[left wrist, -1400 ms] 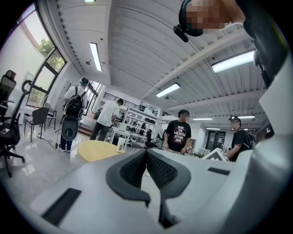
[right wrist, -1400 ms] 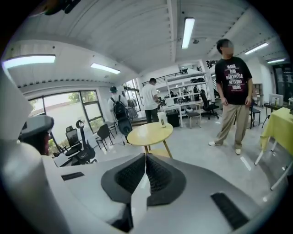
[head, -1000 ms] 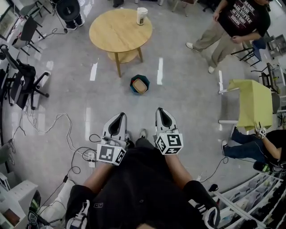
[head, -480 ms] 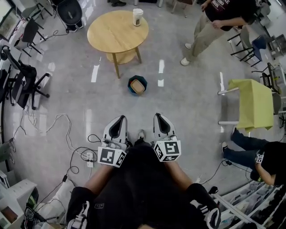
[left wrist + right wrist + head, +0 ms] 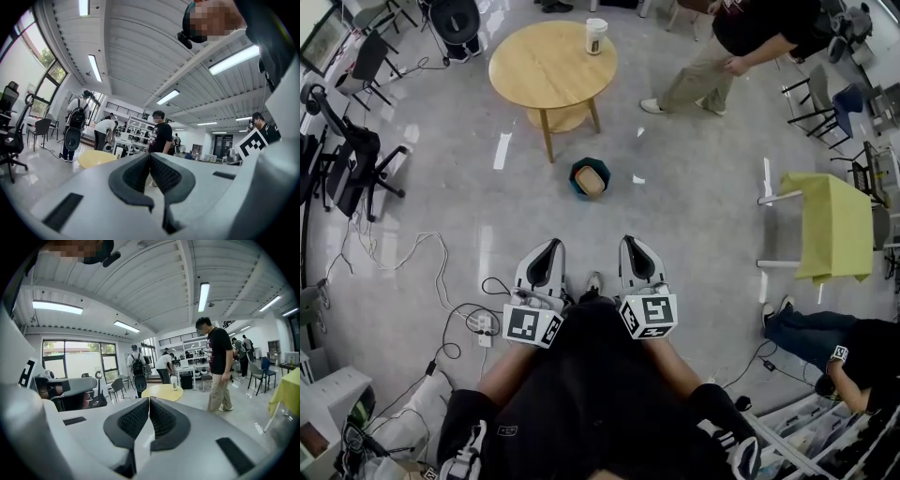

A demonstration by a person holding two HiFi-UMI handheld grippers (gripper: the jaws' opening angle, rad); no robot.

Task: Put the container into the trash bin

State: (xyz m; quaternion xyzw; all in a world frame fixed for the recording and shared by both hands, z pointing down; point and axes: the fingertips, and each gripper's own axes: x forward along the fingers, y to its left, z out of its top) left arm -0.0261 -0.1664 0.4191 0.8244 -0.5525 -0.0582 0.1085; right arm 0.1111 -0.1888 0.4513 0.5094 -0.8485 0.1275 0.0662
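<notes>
A white cup-shaped container (image 5: 596,36) stands at the far edge of a round wooden table (image 5: 546,66); the right gripper view shows the container (image 5: 174,382) on the same table (image 5: 161,392). A teal trash bin (image 5: 590,178) with a tan inside sits on the floor just in front of the table. My left gripper (image 5: 549,246) and right gripper (image 5: 633,242) are side by side close to my body, well short of the bin. Both point toward the table. The left gripper (image 5: 150,155) and the right gripper (image 5: 149,400) are each shut and hold nothing.
A person in a black shirt (image 5: 741,47) walks past to the right of the table. Office chairs (image 5: 347,159) and floor cables (image 5: 422,272) lie at the left. A yellow-green covered chair (image 5: 834,225) and a seated person (image 5: 844,347) are at the right.
The person in the black shirt has walked leftward along the top right. Both grippers have stayed side by side, shut, and moved slightly forward.
</notes>
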